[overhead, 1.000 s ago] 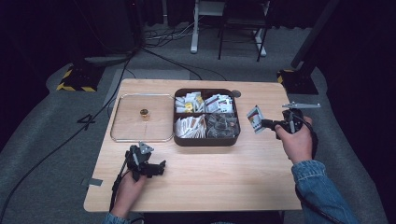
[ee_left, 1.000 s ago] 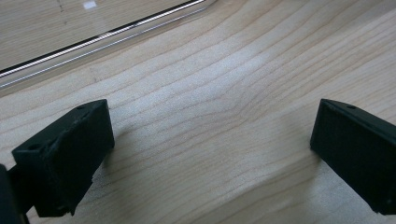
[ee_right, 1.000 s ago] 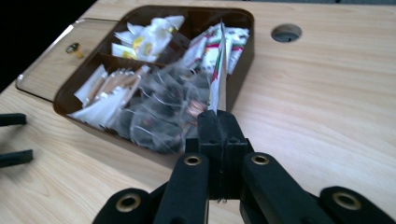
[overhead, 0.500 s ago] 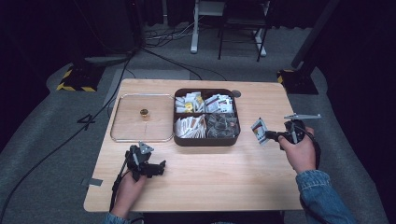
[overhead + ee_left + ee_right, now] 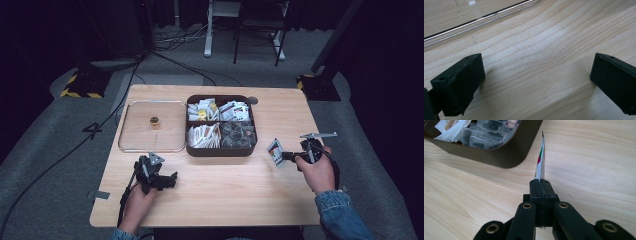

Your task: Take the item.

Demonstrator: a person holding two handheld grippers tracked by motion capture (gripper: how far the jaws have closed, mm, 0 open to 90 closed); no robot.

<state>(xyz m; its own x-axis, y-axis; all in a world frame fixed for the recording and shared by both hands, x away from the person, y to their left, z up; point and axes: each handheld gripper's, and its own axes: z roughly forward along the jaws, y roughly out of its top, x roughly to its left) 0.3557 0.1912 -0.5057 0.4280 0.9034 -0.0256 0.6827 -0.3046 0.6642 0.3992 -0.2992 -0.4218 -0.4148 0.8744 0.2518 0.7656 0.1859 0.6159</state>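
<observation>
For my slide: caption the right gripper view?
Hand-held gripper pinching a flat sachet beside the dark tray.

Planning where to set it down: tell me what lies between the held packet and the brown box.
Only bare wood. In the high view the table shows nothing between the packet in the right gripper and the box; the right gripper view agrees.

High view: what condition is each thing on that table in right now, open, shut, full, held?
Right gripper: shut on a sachet.
Sachet: held on edge, right of the box.
Left gripper: open, nothing between its jaws, low over bare wood.
Compartment box: uncovered, its four compartments hold packets.
Clear lid: lying flat left of the box, knob up.
</observation>
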